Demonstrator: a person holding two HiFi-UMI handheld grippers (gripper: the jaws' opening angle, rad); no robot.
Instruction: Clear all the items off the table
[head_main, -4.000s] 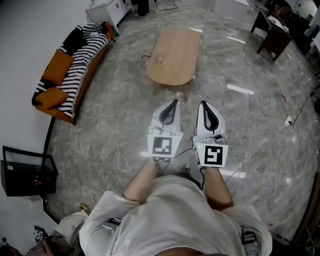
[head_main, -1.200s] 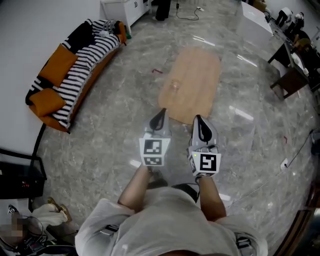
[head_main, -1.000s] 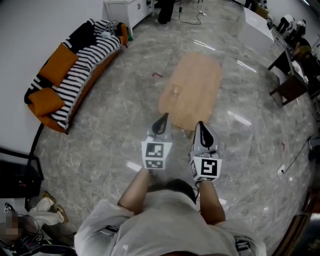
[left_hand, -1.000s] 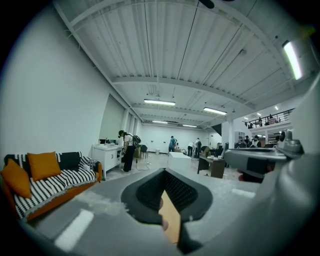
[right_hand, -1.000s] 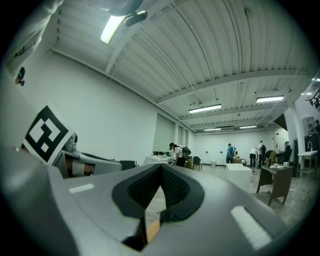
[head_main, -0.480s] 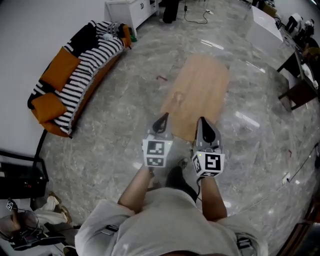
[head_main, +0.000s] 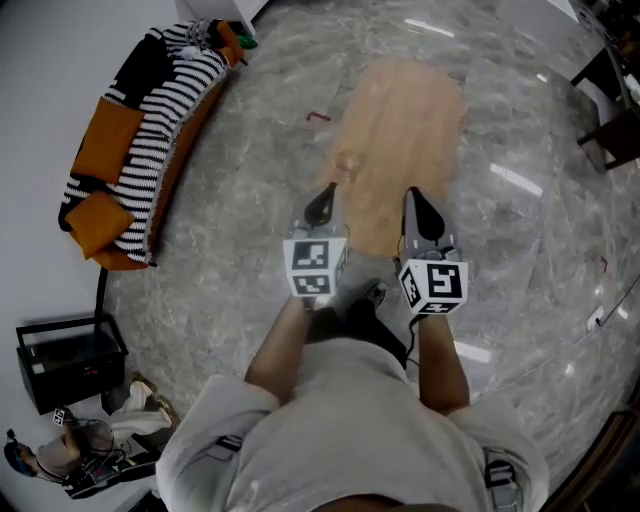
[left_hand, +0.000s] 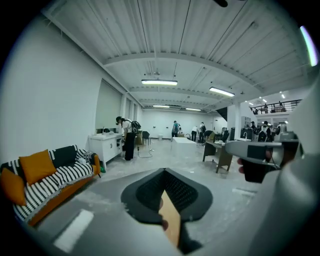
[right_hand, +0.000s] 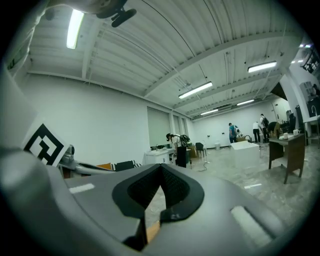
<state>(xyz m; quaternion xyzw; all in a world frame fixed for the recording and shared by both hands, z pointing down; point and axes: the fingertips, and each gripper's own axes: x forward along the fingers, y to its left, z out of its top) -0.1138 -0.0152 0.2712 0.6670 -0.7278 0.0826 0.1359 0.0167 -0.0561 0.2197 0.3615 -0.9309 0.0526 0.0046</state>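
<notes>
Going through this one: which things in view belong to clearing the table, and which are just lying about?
Job:
- table
- small pale item on it, too small to identify
- left gripper, shut, empty
- right gripper, shut, empty

Lying about:
- sofa
- black box
- dark desk
- red scrap on the floor

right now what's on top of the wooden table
One small pale item sits near the left edge of the wooden table; too small to identify. The rest of the top looks bare. Its near end is partly covered by the left gripper and right gripper.
</notes>
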